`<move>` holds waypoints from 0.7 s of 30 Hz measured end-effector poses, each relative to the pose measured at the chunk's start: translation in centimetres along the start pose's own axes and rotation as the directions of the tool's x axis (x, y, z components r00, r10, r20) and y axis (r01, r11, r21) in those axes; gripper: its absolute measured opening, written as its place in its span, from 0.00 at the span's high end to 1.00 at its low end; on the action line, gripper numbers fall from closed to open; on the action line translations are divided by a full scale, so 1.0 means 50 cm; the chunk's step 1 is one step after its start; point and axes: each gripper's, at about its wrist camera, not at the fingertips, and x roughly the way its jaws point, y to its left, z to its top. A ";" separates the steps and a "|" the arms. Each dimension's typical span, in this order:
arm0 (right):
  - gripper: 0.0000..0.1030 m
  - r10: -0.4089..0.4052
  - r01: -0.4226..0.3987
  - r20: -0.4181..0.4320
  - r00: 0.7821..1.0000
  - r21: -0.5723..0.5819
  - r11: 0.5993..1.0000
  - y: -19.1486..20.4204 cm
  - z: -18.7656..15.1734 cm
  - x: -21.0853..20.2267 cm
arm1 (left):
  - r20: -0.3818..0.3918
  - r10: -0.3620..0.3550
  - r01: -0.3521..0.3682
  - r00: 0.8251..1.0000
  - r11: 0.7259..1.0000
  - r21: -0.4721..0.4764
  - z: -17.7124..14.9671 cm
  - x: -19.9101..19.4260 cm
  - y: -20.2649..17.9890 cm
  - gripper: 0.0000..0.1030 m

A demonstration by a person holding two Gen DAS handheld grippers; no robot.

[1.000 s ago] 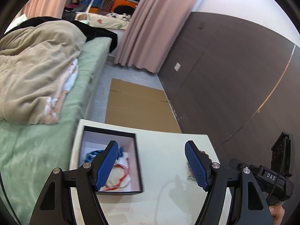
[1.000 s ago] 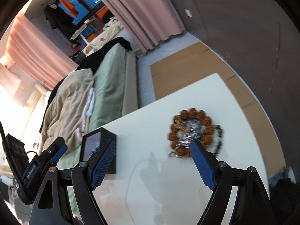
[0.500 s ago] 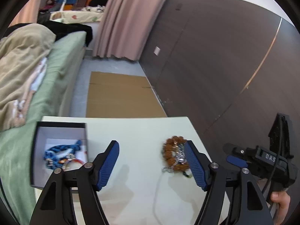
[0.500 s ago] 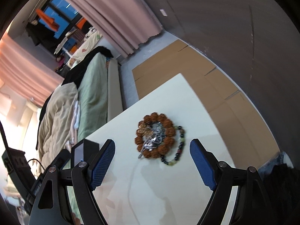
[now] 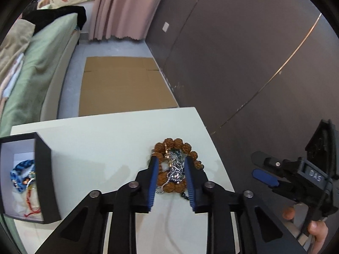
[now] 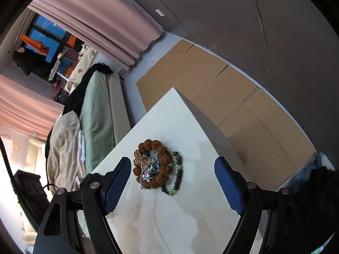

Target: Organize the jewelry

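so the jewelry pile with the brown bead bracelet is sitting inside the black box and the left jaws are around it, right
Not quite. The pile with the brown bead bracelet lies on the bare white table, well apart from the black box at the table's left edge. The left wrist view shows it. The left gripper does have its jaws on either side of the pile, and they have just been closing.

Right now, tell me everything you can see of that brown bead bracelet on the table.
The brown bead bracelet is a ring of large, knobbly, wood-like beads lying flat near the white table's far right corner. A silver chain is heaped in its middle, and a strand of small green, dark and red beads curves against its outer side. The left gripper, jaws just narrowed, straddles the pile; whether its pads press on it is unclear.
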 end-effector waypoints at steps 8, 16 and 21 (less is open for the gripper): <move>0.20 0.001 0.001 -0.032 0.999 0.047 0.999 -0.031 0.023 0.018 | -0.054 0.020 -0.018 0.998 0.999 0.027 0.014 0.059 -0.038 0.82; 0.20 0.008 -0.005 -0.045 0.999 0.079 0.997 -0.044 0.045 0.030 | -0.104 0.098 -0.093 0.990 0.994 0.052 0.010 0.102 -0.038 0.82; 0.20 0.010 -0.007 -0.036 0.999 0.094 0.996 -0.043 0.049 0.030 | -0.109 0.131 -0.125 0.985 0.990 0.061 0.014 0.117 -0.037 0.82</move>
